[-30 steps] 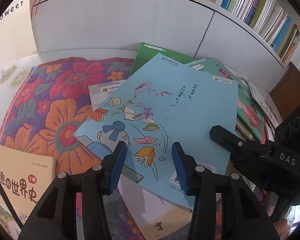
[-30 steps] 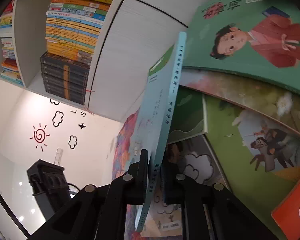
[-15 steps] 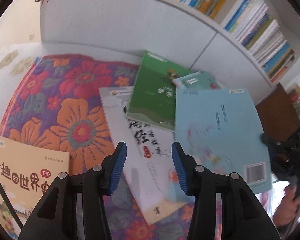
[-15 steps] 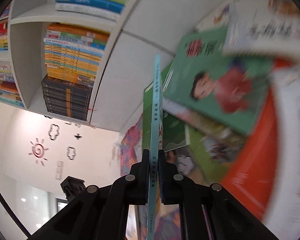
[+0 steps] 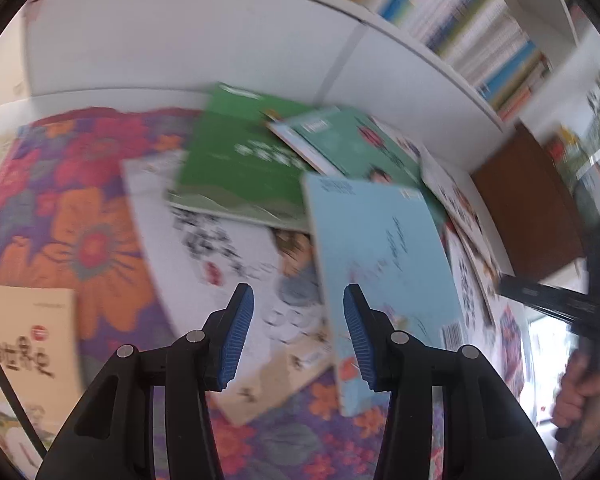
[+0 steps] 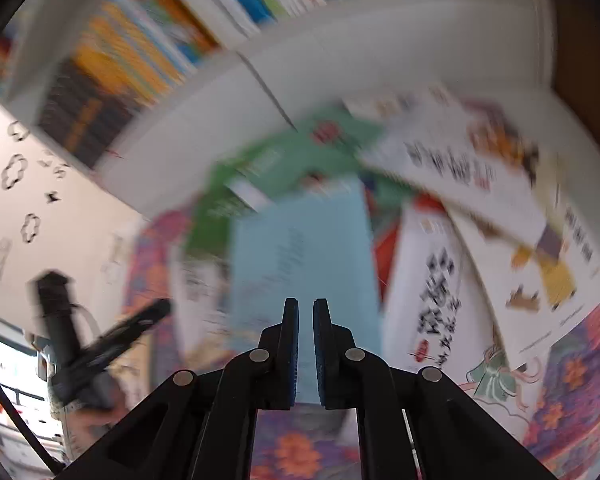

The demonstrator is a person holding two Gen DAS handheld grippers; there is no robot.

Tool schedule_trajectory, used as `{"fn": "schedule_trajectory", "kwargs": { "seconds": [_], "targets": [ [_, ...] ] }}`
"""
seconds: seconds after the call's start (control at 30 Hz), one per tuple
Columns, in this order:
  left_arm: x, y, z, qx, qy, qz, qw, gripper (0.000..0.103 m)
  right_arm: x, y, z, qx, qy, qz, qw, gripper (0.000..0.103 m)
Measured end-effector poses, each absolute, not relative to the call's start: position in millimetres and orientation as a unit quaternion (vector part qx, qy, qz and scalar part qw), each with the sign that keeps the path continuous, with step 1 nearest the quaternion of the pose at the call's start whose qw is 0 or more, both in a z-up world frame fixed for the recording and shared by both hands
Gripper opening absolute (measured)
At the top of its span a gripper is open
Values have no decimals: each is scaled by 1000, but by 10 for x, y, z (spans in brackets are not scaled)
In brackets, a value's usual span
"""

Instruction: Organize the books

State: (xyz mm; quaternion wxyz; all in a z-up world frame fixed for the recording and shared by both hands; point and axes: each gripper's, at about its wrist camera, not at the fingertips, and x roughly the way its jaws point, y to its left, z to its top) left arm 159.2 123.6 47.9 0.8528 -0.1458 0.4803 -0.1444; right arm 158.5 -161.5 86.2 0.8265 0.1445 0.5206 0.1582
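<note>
A light blue book lies face up and slanted across the heap of books, its barcode corner toward the right. My left gripper hovers open above the heap, nothing between its blue pads; the blue book's left edge shows just behind its right pad. My right gripper is shut, and the blue book spreads flat beyond its tips, not edge-on between them. In the left wrist view the right gripper is a black bar just clear of the book's right edge. The frames are blurred.
A green book, a teal one and a white calligraphy book overlap on a floral rug. A tan book lies left. The white bookcase with full shelves stands behind; a brown board stands right.
The blue book was edge-on in my right jaws; now it lies flat on the heap outside them. The right gripper rose and swung. My left gripper lifted slightly.
</note>
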Motion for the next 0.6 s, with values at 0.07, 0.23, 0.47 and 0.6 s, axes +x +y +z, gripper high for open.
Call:
{"fn": "schedule_trajectory", "kwargs": {
  "seconds": [0.07,0.23,0.47,0.6],
  "targets": [
    [1604,1088,409,-129,493,-155,847,43,1696,-1720,520,168,542,146,811,6],
    [1621,900,286,-106,509,-167,838,43,1742,-1841,238,192,540,169,802,6],
    [1638,792,131,-97,528,-175,825,43,1901,-1828,271,180,531,164,812,14],
    [1630,753,131,-82,530,-176,825,43,2017,-1828,295,173,518,134,827,56]
  ]
}}
